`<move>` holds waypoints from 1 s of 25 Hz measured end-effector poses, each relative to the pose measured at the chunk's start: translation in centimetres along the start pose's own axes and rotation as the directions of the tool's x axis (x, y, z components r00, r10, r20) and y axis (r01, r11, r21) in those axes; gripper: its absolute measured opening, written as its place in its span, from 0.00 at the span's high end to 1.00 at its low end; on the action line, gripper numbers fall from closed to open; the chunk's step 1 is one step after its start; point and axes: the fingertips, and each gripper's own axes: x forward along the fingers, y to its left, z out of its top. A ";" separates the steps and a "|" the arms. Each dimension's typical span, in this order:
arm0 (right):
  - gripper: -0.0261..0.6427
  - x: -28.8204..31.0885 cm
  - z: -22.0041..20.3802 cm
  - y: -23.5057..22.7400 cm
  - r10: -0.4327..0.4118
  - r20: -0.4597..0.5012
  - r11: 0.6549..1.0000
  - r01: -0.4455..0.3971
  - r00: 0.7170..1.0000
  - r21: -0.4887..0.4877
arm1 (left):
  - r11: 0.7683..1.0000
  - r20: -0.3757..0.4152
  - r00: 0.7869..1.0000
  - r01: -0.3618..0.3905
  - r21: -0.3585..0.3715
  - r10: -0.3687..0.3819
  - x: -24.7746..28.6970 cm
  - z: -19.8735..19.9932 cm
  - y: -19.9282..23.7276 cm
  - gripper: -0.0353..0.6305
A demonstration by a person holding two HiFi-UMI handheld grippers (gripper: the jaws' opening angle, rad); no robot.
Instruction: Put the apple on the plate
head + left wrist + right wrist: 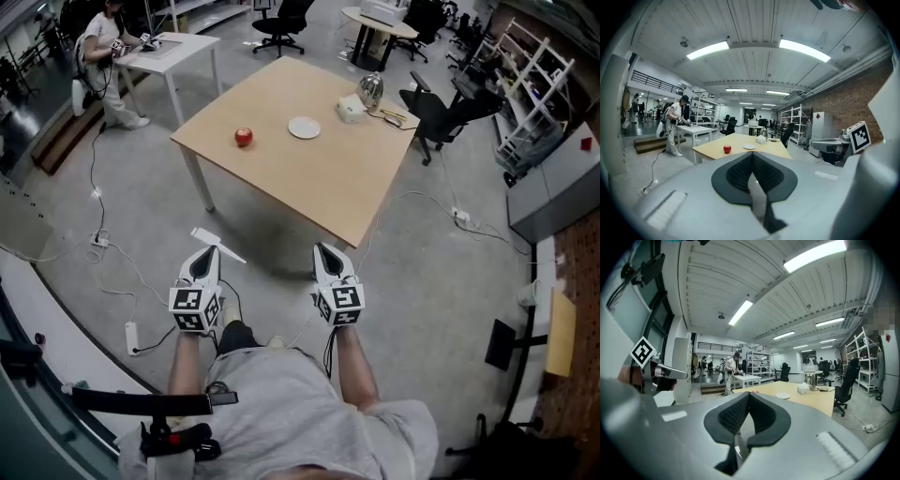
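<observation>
On the tan table [319,183], a round red apple [244,138]

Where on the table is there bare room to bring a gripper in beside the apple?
The table is bare across its near half, from apple and plate to the near edges. The gap between them is free too. The far right corner is crowded: box, kettle.

We wear a grey short-sleeved shirt [309,412], lower centre. Our left tongs [208,253] and right tongs [323,251] are grey, black-lined, each bearing a black-and-white marker cube [195,307].
</observation>
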 end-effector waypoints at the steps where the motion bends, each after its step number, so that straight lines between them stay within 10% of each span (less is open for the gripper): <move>1: 0.95 -0.1 -0.1 -0.2 -0.001 -0.001 1.000 0.001 1.000 -0.006 | 1.000 0.001 1.000 0.002 -0.001 -0.002 0.2 -0.1 -0.2 0.92; 25: 0.95 4.5 -0.6 -2.7 -0.018 -0.015 1.000 0.019 1.000 0.014 | 0.998 -0.022 0.998 0.057 0.006 -0.057 6.9 0.4 1.1 0.92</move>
